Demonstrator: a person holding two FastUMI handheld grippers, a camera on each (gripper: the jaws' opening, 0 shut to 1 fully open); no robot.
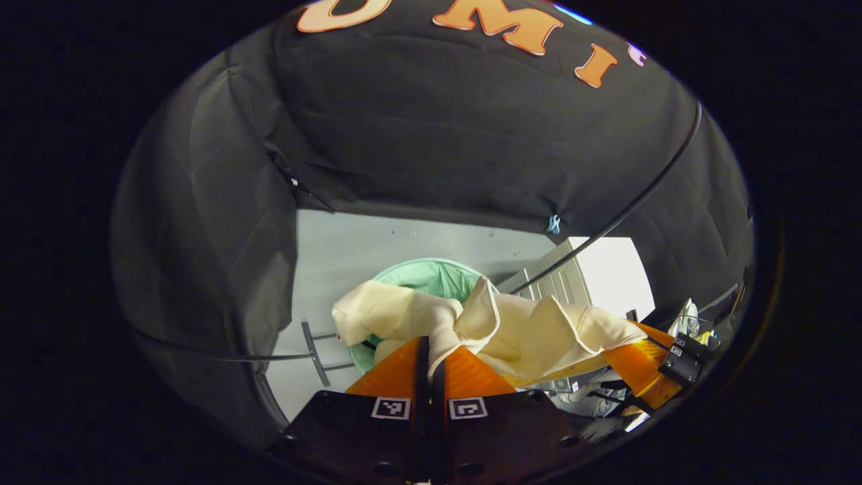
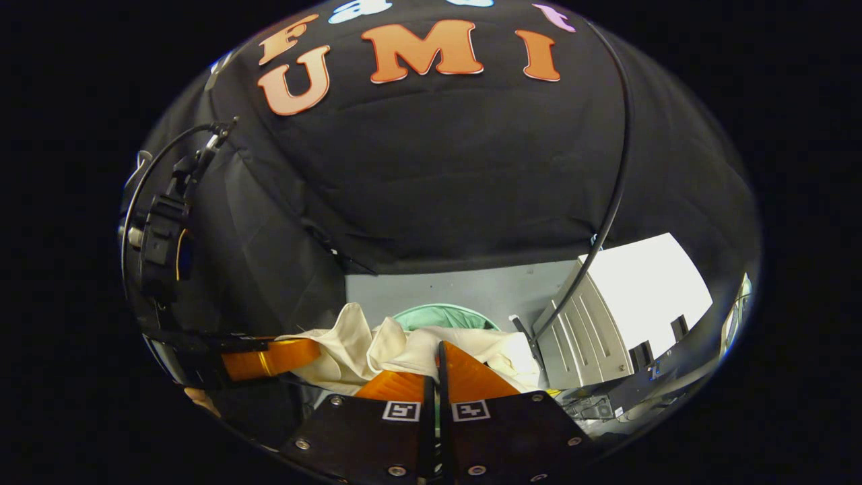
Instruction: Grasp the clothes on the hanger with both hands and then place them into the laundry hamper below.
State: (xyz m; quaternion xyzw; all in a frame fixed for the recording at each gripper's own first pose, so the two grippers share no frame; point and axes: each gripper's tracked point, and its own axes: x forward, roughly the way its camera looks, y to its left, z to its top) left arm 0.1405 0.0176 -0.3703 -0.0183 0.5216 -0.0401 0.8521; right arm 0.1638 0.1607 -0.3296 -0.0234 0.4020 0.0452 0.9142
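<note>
Holding the cream garment (image 1: 512, 330) stretched between them, left gripper (image 1: 431, 364) and right gripper (image 2: 436, 367) are each clamped tight on a fold of cloth; it hangs just above the green hamper (image 1: 431, 276); the risk, I'd say: a trailing edge draping over the rim if both let go unevenly.

Black cloth wall (image 1: 471, 135) ahead of the hand-held gripper, draped and creased, folding round to the left side (image 2: 269, 222). Pale grey floor (image 1: 350, 249) below the cloth's lower edge, ahead and down. White slatted cabinet (image 2: 592, 323) ahead to the right, its top (image 1: 613, 269) brightly lit, glaring white. Thin black cable (image 2: 616, 175) runs down across the cloth toward the cabinet. Overall dim booth.
</note>
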